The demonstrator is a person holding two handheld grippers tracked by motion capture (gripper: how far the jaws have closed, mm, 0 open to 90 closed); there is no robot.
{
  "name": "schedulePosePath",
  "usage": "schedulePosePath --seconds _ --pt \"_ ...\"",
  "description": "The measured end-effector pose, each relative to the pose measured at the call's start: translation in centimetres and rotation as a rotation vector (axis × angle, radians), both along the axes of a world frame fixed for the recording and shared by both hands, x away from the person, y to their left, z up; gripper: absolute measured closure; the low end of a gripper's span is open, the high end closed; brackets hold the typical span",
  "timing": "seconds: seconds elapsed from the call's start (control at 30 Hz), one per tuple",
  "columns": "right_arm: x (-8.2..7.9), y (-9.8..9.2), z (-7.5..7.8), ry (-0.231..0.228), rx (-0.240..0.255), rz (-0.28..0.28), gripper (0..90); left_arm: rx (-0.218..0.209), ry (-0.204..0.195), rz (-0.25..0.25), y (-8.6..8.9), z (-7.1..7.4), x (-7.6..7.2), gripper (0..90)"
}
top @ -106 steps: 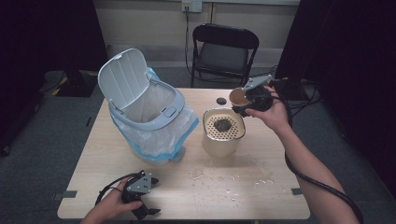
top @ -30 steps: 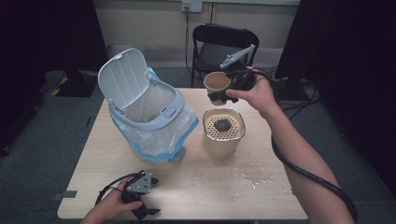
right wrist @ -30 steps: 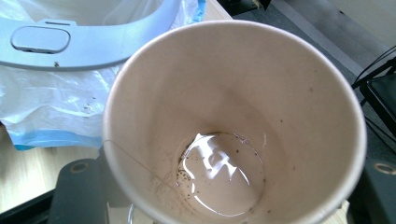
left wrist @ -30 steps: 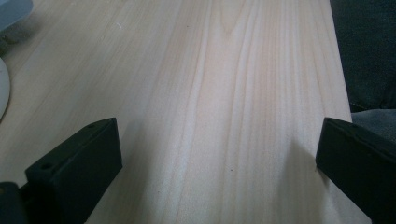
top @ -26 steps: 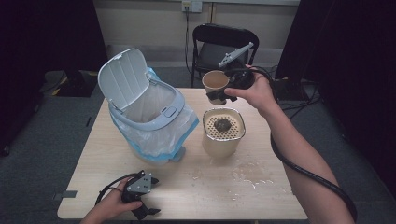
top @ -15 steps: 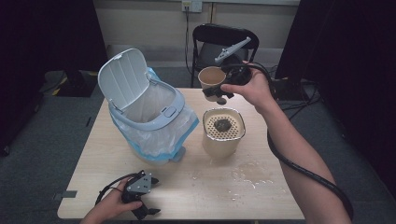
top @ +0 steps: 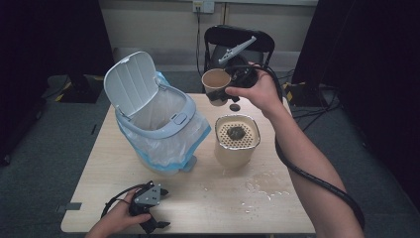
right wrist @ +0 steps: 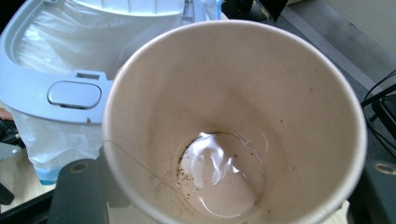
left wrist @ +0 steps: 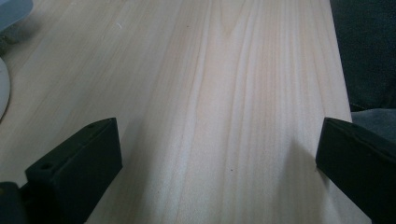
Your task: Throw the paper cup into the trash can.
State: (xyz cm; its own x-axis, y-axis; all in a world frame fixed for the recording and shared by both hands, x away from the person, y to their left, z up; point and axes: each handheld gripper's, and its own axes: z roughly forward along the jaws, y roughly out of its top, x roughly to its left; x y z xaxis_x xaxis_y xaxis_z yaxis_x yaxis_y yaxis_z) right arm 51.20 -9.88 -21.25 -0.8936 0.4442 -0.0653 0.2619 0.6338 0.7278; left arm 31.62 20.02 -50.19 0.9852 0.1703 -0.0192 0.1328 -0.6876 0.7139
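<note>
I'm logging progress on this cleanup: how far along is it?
Done, it seems: a clump of dregs sits on the strainer, and the cup holds only a film of liquid and specks. In hand: the right gripper grips the cup above the table's far edge, near the open bin. Left: probably binning the cup, and splashes remain on the table. The left gripper rests open.
</note>
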Motion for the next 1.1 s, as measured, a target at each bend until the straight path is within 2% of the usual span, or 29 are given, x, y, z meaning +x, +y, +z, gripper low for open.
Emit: schedulePosePath --seconds 0.43,0.73,1.1 --pt "0.0 2.2 0.4 0.008 0.003 0.039 27.2 0.001 0.001 0.0 0.0 0.0 0.0 0.0" --pt "0.0 4.0 1.2 -0.005 0.016 0.069 27.3 0.0 0.001 0.0 0.0 0.0 0.0 0.0" --pt "-0.1 6.5 1.3 0.0 0.036 0.11 27.2 0.0 0.001 0.0 0.0 0.0 0.0 0.0"
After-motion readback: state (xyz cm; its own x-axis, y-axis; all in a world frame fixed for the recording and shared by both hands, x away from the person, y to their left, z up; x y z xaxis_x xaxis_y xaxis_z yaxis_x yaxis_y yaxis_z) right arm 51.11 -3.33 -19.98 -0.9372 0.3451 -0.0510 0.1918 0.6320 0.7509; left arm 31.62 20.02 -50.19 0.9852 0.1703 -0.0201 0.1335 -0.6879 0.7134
